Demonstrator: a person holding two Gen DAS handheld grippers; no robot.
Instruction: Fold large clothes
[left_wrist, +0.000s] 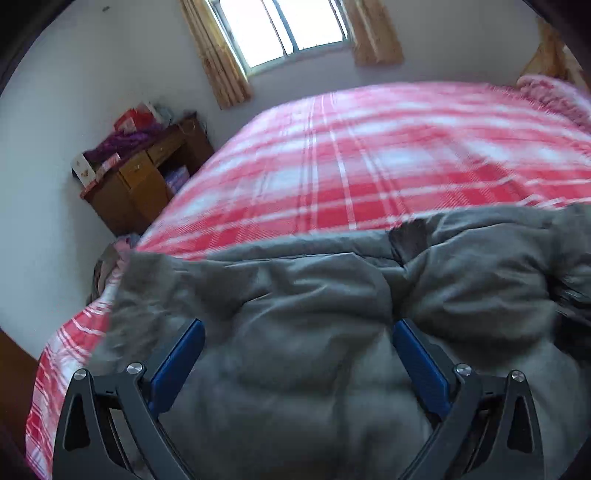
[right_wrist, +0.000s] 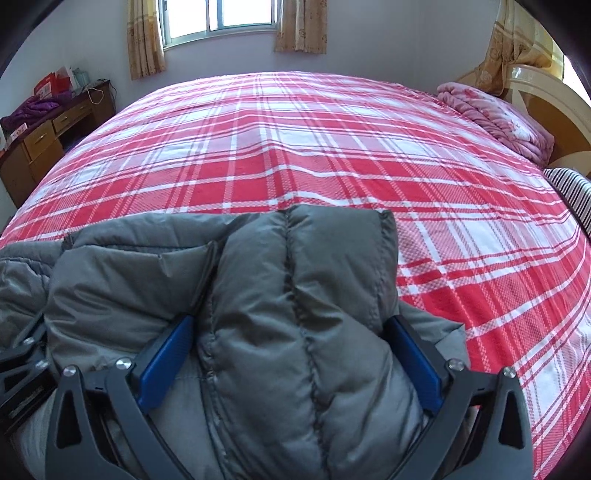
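A grey puffer jacket lies bunched on the near side of the bed with the red plaid sheet. My left gripper is open, its blue pads wide apart, and jacket padding bulges between them. In the right wrist view a quilted fold of the jacket rises between the blue pads of my right gripper, which is also spread open. Part of the left gripper's black frame shows at the left edge, against the jacket. The left wrist view is blurred by motion.
The plaid sheet stretches bare beyond the jacket. A pink blanket is rolled at the headboard on the far right, with a striped cloth beside it. A wooden desk with clutter stands left, under a curtained window.
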